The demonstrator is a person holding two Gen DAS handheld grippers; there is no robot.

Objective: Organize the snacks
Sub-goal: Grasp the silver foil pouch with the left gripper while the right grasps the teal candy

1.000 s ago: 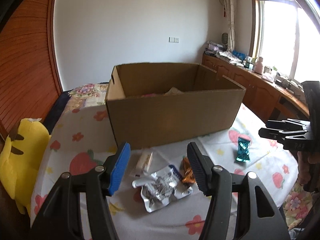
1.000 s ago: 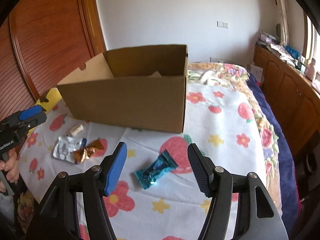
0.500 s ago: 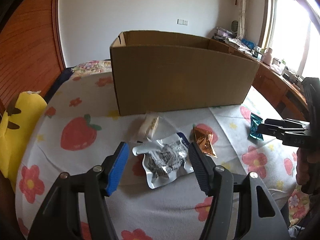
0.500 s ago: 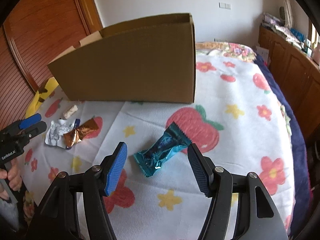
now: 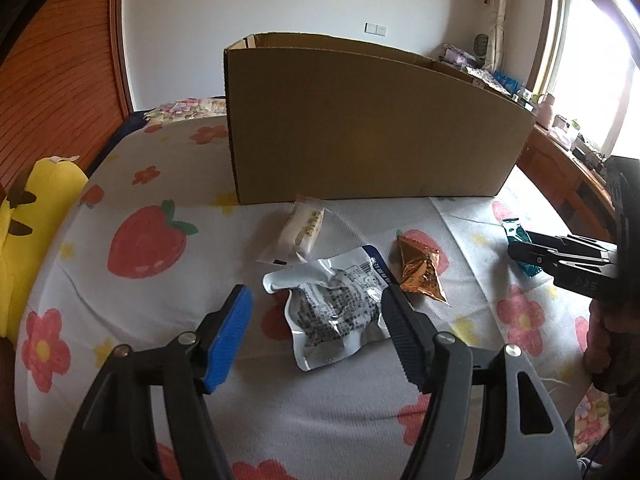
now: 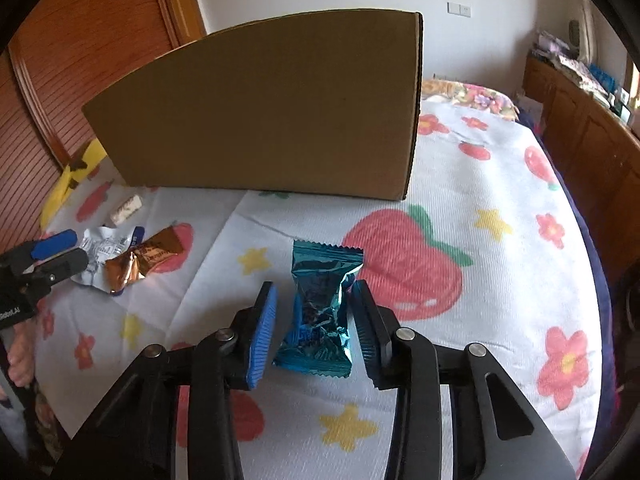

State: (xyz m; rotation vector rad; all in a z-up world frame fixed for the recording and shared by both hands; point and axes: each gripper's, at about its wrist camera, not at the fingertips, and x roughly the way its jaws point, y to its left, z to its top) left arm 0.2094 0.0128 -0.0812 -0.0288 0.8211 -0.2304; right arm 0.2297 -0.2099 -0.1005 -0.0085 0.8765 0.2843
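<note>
Cardboard box (image 5: pixel 372 128) stands on our bed (image 6: pixel 500 264). Only the left view shows our left claw (image 5: pixel 316 336) gaping around the silver pouch (image 5: pixel 336 304); the right view shows our right claw (image 6: pixel 314 330) straddling the teal snack (image 6: pixel 322 308), pads not visibly touching.

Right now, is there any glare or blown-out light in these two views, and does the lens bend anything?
Left wrist view: the window is blown out white, and the cardboard box rim curves from fisheye distortion. Right wrist view: even light, glints on the teal snack packet.
</note>
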